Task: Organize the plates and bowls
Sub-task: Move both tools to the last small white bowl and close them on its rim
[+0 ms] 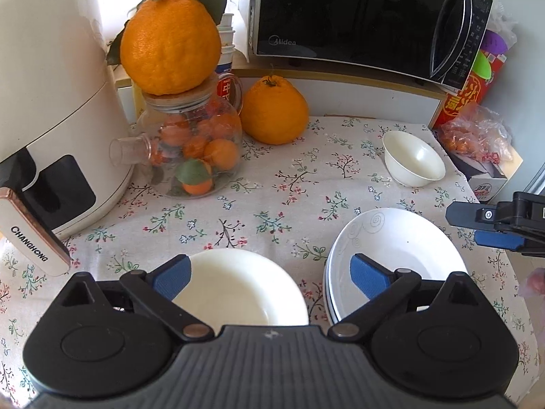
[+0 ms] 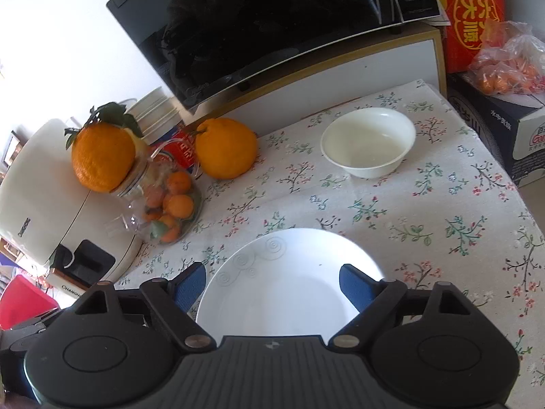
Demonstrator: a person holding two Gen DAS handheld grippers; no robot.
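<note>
A stack of white plates (image 1: pixel 402 248) with a swirl pattern lies on the floral tablecloth at the near right; it also shows in the right wrist view (image 2: pixel 289 283). A white bowl (image 1: pixel 238 289) sits near left, under my open left gripper (image 1: pixel 269 276). A second small white bowl (image 1: pixel 414 158) stands at the far right; it also shows in the right wrist view (image 2: pixel 369 145). My right gripper (image 2: pixel 272 286) is open above the plate stack, empty; it shows from the side in the left wrist view (image 1: pixel 477 225).
A cream air fryer (image 1: pixel 44 102) stands at left. A glass pitcher of small oranges (image 1: pixel 194 150) carries a big orange (image 1: pixel 170 41); another orange (image 1: pixel 272 112) sits behind. A microwave (image 1: pixel 368 17) on a shelf, boxes and a bag of fruit (image 1: pixel 477 136) line the back and right.
</note>
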